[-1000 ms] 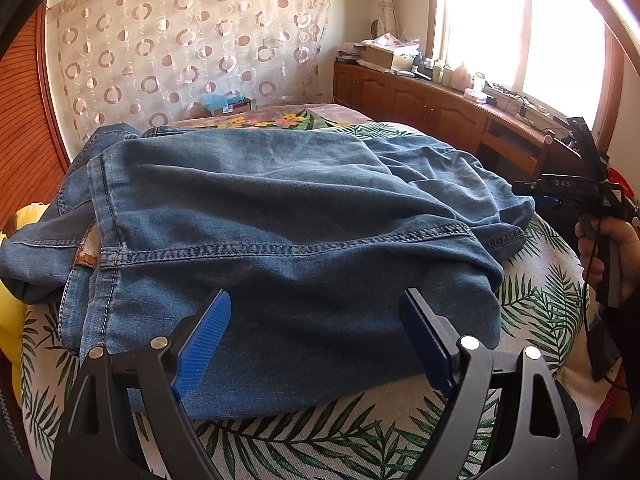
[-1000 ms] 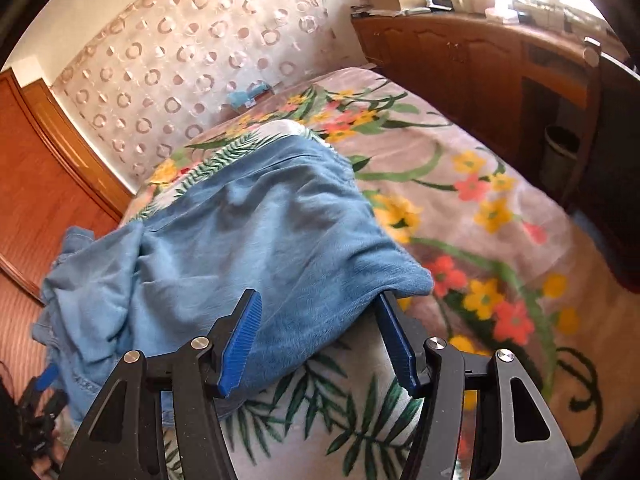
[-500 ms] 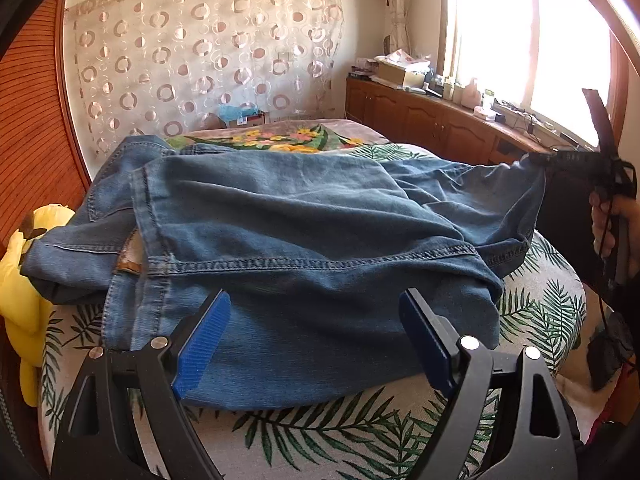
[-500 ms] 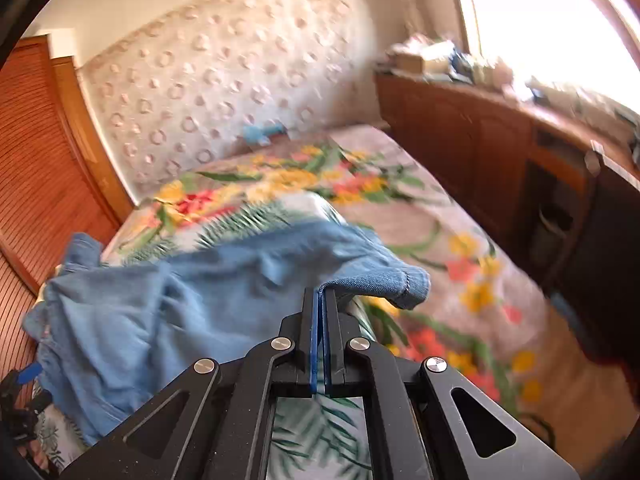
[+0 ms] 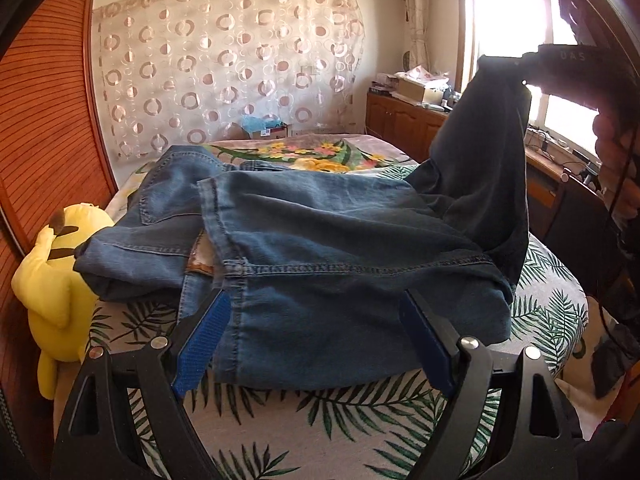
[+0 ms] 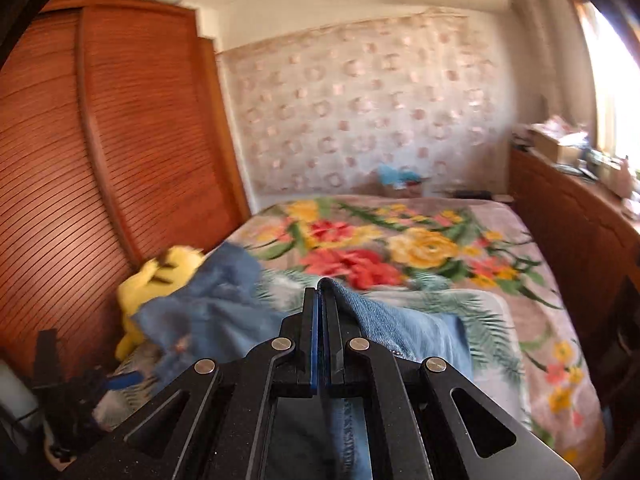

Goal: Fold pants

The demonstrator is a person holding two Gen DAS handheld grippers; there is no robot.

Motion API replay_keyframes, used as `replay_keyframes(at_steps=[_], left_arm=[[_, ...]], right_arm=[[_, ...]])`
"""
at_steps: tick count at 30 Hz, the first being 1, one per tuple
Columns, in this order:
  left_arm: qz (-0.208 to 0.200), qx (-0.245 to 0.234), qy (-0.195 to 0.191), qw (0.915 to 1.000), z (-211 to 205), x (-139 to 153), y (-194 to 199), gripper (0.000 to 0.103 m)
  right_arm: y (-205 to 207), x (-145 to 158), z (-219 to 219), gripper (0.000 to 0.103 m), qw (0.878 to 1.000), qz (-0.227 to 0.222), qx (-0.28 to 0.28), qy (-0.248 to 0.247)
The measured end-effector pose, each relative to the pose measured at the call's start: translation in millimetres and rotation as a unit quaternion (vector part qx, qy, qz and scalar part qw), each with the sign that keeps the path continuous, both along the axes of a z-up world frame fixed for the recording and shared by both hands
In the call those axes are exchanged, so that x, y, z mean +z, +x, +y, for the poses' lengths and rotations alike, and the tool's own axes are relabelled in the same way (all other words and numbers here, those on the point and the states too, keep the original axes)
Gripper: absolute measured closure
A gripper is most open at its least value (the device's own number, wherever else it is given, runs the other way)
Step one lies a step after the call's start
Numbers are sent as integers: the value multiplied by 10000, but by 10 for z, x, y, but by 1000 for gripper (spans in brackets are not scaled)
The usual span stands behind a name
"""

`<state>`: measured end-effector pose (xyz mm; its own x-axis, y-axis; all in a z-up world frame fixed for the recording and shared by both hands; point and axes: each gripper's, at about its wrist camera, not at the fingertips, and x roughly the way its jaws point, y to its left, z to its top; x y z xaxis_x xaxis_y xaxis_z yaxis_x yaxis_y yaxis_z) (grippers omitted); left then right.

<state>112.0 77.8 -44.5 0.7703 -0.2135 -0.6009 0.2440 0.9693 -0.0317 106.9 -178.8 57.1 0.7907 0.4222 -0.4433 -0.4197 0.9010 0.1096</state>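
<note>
Beside jeans: yellow plush

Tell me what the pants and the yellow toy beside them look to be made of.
Pants: blue denim, faded in patches, with raised contrast stitching along the seams. Yellow toy: seemingly soft plush fabric, matte and stuffed, going by its rounded, slumped shape.

jeans: one pair
grippers: two — left gripper, right gripper
yellow plush toy: one
bed: one

Daylight pours through the blown-out window at right. The right wrist view is motion-blurred; both views bend strongly toward dark vignetted edges.
</note>
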Motion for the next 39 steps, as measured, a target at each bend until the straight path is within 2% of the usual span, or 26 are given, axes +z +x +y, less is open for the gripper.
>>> replay_keyframes(at_steps=[2,5,8,10,11,15,23,25,33,35,39], left_arm=[[25,37,-29,10000,44,-17,8,17],[46,25,-20,10000,57,-37,27,17],[64,3,-29,10000,27,-57,51,17],[68,-14,-34,10000,7,-66,62,17],[81,-37,-40,10000,-17,-79,81,17],[111,-132,-32,9998,-125,-93,117,17],[147,-462,55,9988,-350,-148,300,17],[150,-564,90,9983,-428,-172,322,20],[602,-724,574,9939,-673,-501,568,25],[599,-719,628,9936,-675,-524,571,28],[526,-649,560,9949,-625,-471,578,51]], right_arm=[[-16,-118,209,102,9990,224,324,-205],[-20,-320,354,96,9969,508,354,-480],[-23,-420,368,82,9956,638,372,-579],[0,-443,335,68,9954,669,325,-610],[-15,-444,311,67,9955,664,324,-592],[-135,-382,180,66,9956,652,118,-662],[219,-562,120,66,9931,852,-302,-742],[281,-615,63,66,9924,895,-362,-763],[594,-858,103,66,9881,1389,-280,-593],[640,-878,140,66,9871,1500,-239,-509],[658,-944,258,66,9845,1627,-222,-617]])
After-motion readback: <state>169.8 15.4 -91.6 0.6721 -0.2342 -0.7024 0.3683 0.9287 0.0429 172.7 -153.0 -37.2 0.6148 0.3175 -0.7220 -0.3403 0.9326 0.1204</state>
